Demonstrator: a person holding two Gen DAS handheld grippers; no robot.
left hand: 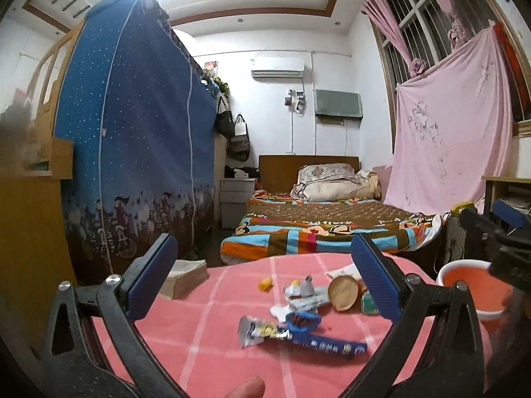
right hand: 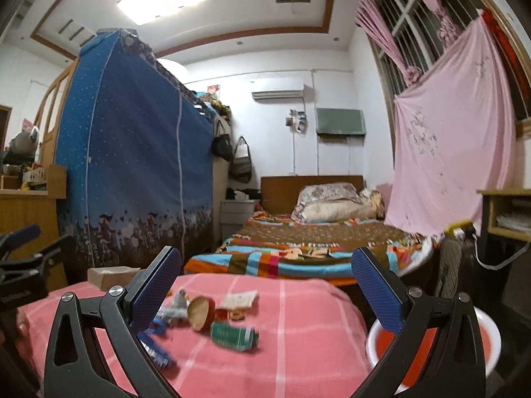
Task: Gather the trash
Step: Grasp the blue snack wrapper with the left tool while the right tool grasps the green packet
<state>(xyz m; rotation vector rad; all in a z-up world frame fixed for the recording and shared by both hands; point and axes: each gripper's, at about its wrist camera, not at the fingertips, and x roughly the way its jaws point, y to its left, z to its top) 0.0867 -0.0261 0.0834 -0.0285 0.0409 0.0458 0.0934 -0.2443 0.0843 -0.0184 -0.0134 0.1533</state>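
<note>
Trash lies on a table with a pink checked cloth (left hand: 205, 338): a blue and silver snack wrapper (left hand: 298, 336), a silver wrapper (left hand: 303, 293), a round brown shell-like piece (left hand: 343, 293), a green crumpled packet (right hand: 234, 335) and a small yellow scrap (left hand: 265, 283). My left gripper (left hand: 262, 282) is open and empty above the near wrappers. My right gripper (right hand: 265, 293) is open and empty above the table's right part. A red basin with a white rim (right hand: 431, 341) stands to the right of the table, also in the left view (left hand: 471, 285).
A thick book (left hand: 186, 277) lies on the table's far left corner. A small cardboard box (right hand: 111, 277) sits at the far left edge. Beyond are a bed (left hand: 332, 229), a blue cloth wardrobe (left hand: 139, 152), and a desk (right hand: 504, 219) at right.
</note>
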